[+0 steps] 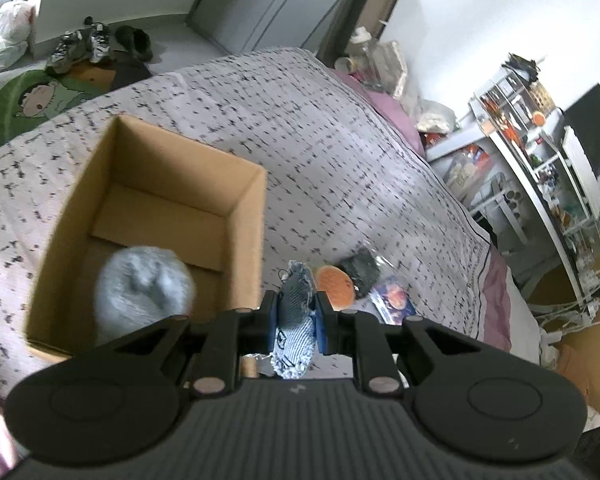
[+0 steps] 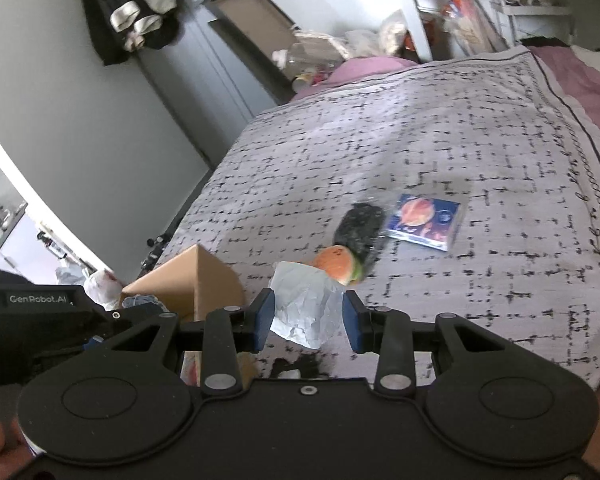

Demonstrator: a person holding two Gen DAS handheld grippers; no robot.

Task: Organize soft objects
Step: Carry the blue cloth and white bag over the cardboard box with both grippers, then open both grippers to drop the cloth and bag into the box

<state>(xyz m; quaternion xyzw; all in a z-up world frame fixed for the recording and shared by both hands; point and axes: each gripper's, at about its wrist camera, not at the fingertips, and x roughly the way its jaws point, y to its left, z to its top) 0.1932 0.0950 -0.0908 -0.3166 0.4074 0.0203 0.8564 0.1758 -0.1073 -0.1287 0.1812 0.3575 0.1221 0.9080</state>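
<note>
My left gripper [image 1: 294, 318] is shut on a blue-and-white striped cloth toy [image 1: 296, 328], held just right of an open cardboard box [image 1: 244, 216] on the bed. A fuzzy grey ball [image 1: 144, 292] lies inside the box. My right gripper [image 2: 306, 320] is open, with a crumpled white paper or plastic piece [image 2: 306, 306] between its fingers on the bed. An orange plush [image 2: 338, 264], a dark knitted item [image 2: 358, 226] and a packet with a planet picture [image 2: 424, 220] lie beyond it. The box corner [image 2: 204, 284] shows at the left.
The bed has a grey patterned cover [image 1: 340, 140]. Shoes [image 1: 80, 44] and a green mat [image 1: 32, 96] lie on the floor beyond it. Cluttered shelves [image 1: 540, 152] stand to the right. Clothes [image 2: 136, 4] hang on the wall.
</note>
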